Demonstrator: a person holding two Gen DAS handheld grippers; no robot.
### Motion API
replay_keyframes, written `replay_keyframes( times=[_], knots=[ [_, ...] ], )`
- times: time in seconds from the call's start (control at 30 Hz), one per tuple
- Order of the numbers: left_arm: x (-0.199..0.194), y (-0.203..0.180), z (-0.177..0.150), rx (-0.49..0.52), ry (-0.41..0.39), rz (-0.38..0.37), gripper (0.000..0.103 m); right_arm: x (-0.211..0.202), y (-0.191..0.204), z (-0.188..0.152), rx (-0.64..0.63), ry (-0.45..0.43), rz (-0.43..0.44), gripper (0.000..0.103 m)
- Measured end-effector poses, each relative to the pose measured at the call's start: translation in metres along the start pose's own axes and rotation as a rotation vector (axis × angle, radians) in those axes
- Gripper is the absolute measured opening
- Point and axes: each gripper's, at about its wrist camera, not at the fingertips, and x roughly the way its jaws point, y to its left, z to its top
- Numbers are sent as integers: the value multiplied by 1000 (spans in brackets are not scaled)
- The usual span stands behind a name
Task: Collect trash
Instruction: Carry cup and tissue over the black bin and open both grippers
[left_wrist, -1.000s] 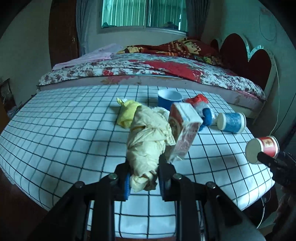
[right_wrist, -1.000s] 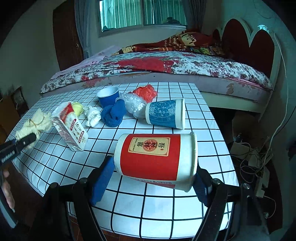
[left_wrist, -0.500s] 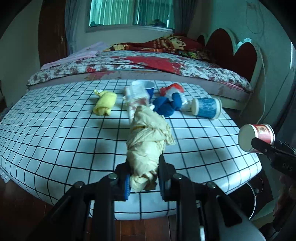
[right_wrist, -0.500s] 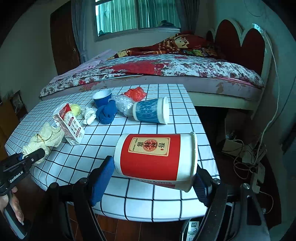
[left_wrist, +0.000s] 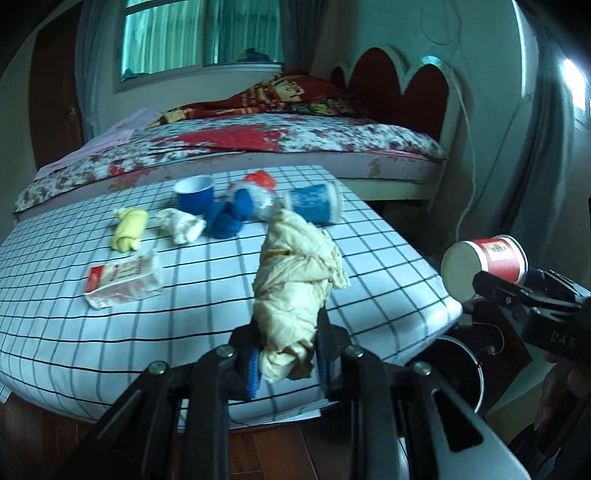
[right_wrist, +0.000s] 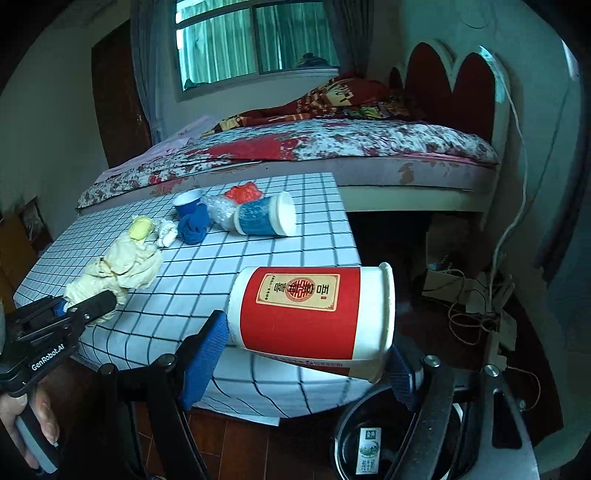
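Gripping crumpled cream cloth wad (left_wrist: 295, 280): left claw (left_wrist: 288, 363) | right claw (right_wrist: 303, 363) clamps red-white paper cup (right_wrist: 314, 314)

Red paper cup (right_wrist: 310, 310) sideways in right gripper (right_wrist: 303, 360) above bin (right_wrist: 369, 435).

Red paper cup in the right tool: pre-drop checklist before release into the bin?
1. Right tool clamped on the red-and-white paper cup: ok, pads on both ends.
2. Cup off the checked tablecloth: ok, held past the table edge.
3. Cup directly over the round black trash bin: not ok, the bin shows lower and to the right.
4. Bin mouth open: ok, a small carton already lies inside.
5. Left tool secure on the cream crumpled cloth wad: ok.
6. Tools clear of each other: ok.
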Motion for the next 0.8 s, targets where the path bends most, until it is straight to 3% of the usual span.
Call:
replay_keyframes(
  times=[0.33, 0.8],
  knots=[
    [7, -60, -10, 81, 26, -121, 25, -28, -52, -30, 44, 15, -50, 80],
    [37, -146, -51, 254, 165, -357, 25, -38, -114, -82, 35, 104, -56, 80]
  ],
)
